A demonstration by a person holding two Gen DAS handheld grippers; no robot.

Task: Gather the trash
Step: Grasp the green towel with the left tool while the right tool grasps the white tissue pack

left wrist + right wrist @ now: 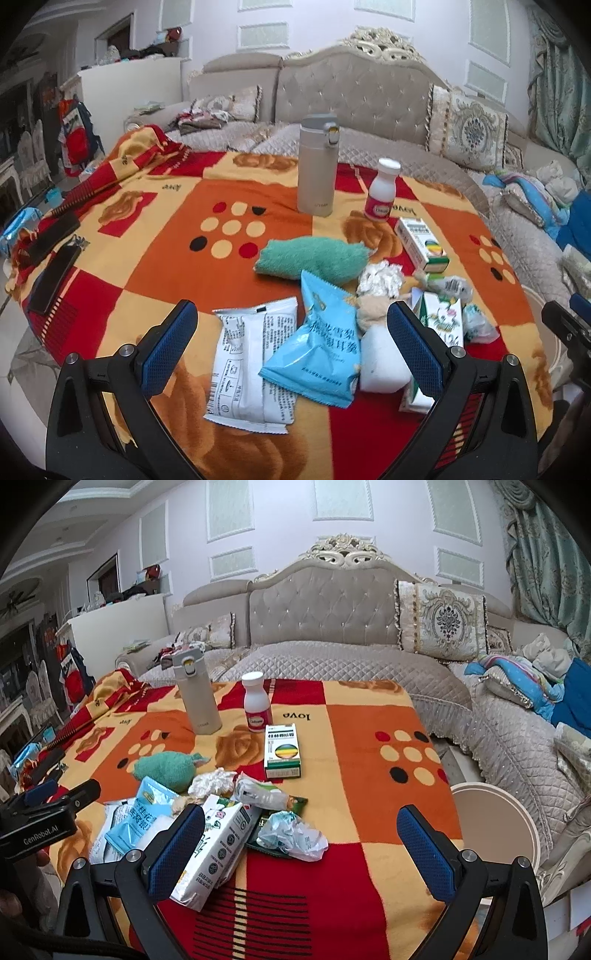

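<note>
Phones [55, 273], two dark slabs, lay along the left edge of the blanket-covered table [155, 258], well apart from the litter and probably kept there as things to stay. Further right, toward the far edge, a beige flask [317, 166] and a white pill bottle [384, 190] stood upright, and a medicine box [282, 751] lay flat just beside them; upright and whole, they read as belongings, not trash. Trash sat bunched in the near middle of the blanket: a white wrapper [255, 369] with a blue snack bag [319, 343] overlapping its right side, a green cloth [314, 260] behind them, crumpled tissue [378, 280], then a flattened milk carton [214, 845] and a scrunched clear plastic wrapper [295, 834] resting on a dark green packet. The left gripper [291, 343] hovered over the two wrappers with its jaws wide apart and nothing between them, seemingly lined up for a first pick. The right gripper [301, 853] was likewise spread and empty, its left finger crossing the carton in that view; whether it touched could not be told. A pale round bin [495, 823] stood off the blanket's right edge, likely placed within reach to receive the trash
</note>
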